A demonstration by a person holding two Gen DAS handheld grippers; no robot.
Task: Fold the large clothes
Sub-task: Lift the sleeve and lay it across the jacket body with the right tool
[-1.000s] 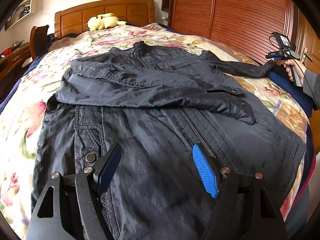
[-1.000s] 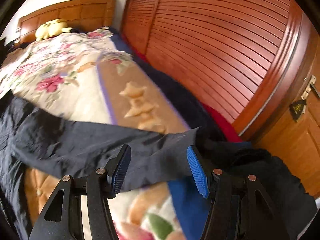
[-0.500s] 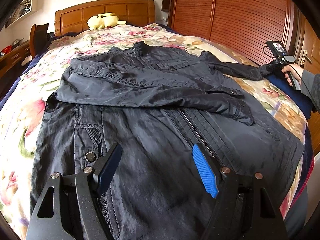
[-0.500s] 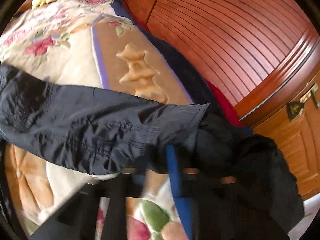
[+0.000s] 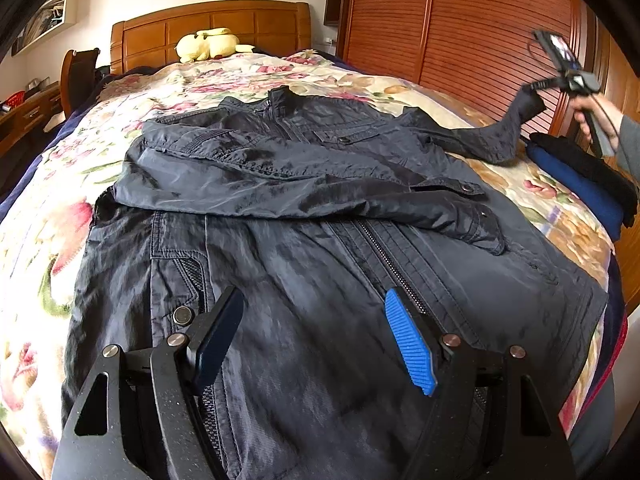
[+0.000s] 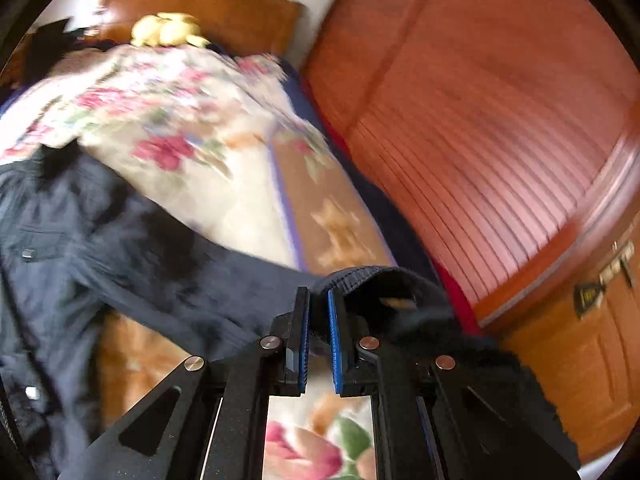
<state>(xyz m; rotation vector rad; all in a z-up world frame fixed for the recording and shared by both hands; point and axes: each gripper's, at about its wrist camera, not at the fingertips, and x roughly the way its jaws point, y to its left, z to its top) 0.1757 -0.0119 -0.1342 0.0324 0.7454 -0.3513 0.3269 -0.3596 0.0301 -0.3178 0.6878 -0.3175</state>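
A dark navy jacket lies spread front up on the flowered bedspread, with one sleeve folded across its chest. My left gripper hovers open over the jacket's lower front, nothing between its fingers. The other sleeve is stretched out to the right and lifted off the bed. My right gripper is shut on that sleeve's cuff; in the left wrist view the right gripper shows at the far right, held by a hand.
A folded blue and black pile sits at the bed's right edge. Red-brown slatted wardrobe doors stand close along the right. A yellow plush toy rests by the wooden headboard. A desk and chair stand at the left.
My right gripper has closed on the sleeve cuff and lifted it up off the bed, rolling as it rose. The left gripper has stayed still and open.
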